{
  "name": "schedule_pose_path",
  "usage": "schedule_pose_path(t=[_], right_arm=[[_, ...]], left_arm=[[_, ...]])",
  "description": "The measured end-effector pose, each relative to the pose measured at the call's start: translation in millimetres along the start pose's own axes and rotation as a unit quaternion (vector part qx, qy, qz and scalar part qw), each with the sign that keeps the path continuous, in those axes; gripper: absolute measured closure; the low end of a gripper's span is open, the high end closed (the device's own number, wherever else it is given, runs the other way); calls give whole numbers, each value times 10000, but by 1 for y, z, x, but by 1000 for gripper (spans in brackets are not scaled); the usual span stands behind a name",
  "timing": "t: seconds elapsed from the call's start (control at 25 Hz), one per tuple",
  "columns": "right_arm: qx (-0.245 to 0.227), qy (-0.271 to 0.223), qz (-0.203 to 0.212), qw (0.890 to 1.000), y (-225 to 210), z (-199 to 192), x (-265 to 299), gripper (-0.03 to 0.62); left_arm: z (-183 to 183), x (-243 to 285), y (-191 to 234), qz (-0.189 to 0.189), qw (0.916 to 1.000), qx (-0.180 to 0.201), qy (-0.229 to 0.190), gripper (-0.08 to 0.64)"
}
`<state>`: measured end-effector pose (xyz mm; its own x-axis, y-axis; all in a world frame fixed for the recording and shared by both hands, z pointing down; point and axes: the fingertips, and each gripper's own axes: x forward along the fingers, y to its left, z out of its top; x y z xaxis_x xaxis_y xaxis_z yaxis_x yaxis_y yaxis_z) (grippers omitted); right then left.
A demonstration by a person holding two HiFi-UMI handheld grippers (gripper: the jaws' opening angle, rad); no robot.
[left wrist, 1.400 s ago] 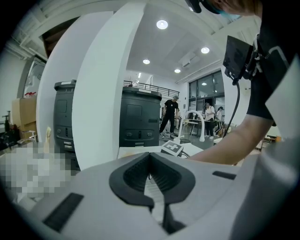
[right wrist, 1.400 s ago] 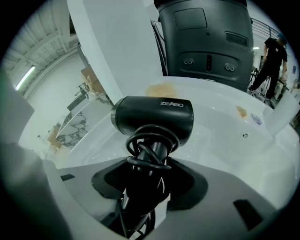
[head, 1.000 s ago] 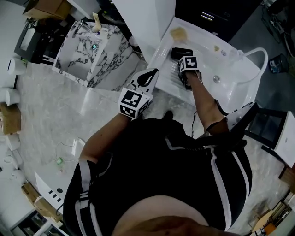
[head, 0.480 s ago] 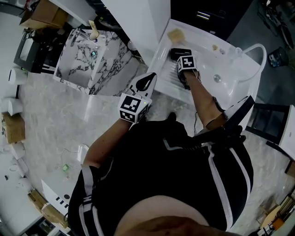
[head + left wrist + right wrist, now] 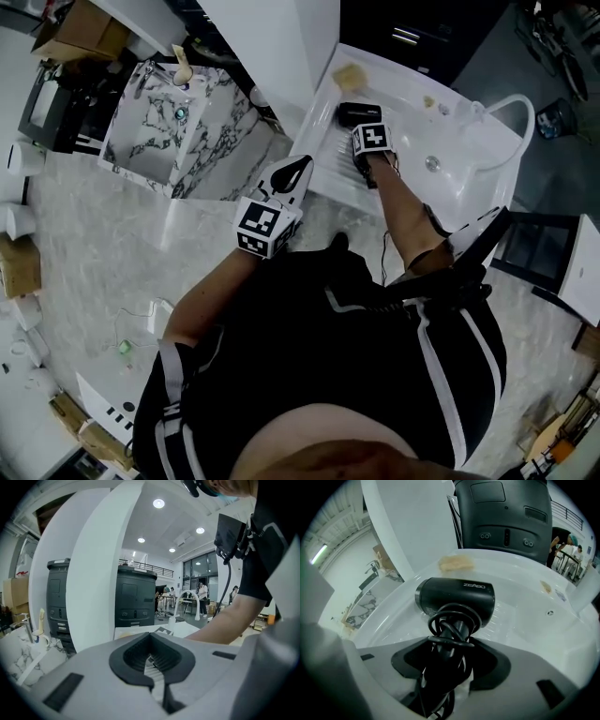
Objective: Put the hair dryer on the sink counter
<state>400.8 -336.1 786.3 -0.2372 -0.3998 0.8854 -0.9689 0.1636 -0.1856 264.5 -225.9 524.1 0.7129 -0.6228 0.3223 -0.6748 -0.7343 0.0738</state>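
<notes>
The black hair dryer [image 5: 457, 597] lies over the ribbed part of the white sink counter [image 5: 450, 131]. I cannot tell whether it rests on the surface. Its handle, wound with black cord, runs back between the jaws of my right gripper [image 5: 450, 667], which is shut on it. In the head view the hair dryer [image 5: 352, 112] shows just beyond the right gripper [image 5: 364, 127]. My left gripper [image 5: 298, 169] hangs by the counter's near left edge, apart from the dryer. Its jaws meet at the tips with nothing between them in the left gripper view [image 5: 157, 686].
A tan sponge [image 5: 349, 73] lies on the counter beyond the dryer. A drain [image 5: 432, 163] and a white arched faucet [image 5: 511, 122] are to the right. A marble basin [image 5: 178, 122] stands at the left. A dark machine [image 5: 501, 513] rises behind the counter.
The whole scene has slid a little up and left in the head view. The right gripper still holds the dryer over the counter; the left gripper stays by the edge.
</notes>
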Motion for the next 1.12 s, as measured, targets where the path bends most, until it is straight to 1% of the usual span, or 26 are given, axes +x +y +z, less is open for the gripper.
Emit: schedule_pose_path(t=[0.2,0.32,0.48,0.6,0.68,0.76,0.84,0.92,1.0,1.12], right_arm=[[25,-126,28,9999,2,-2,-6,325],[56,-275,-26,9996,2,0,-18,324],[-10,-586,-196,9981,5,2,-47,325],[-110,-963,-226,9950,11,9,-75,325],[-104,-1300,-180,9913,19,18,-93,325],[-128,-1614,-174,9866,27,26,-114,330],[-150,-1935,-159,9809,33,34,-138,363],[-114,-2308,-92,9729,38,41,-165,390],[-73,-2621,-171,9648,40,45,-194,434],[-6,-3015,-198,9533,51,47,-232,466]], left_arm=[[0,0,-2,-98,9999,-12,-24,555],[3,-1,0,-175,9998,15,-94,555],[22,-3,10,-317,9987,243,-320,555],[42,-5,18,-317,9979,196,-523,555],[44,-7,19,-303,9980,171,-532,555],[39,-9,16,-294,9985,124,-448,555],[38,-10,9,-408,9981,53,-459,555],[42,-10,3,-561,9968,40,-560,555],[48,-13,-2,-660,9957,73,-639,555],[56,-21,-6,-773,9942,83,-750,555]])
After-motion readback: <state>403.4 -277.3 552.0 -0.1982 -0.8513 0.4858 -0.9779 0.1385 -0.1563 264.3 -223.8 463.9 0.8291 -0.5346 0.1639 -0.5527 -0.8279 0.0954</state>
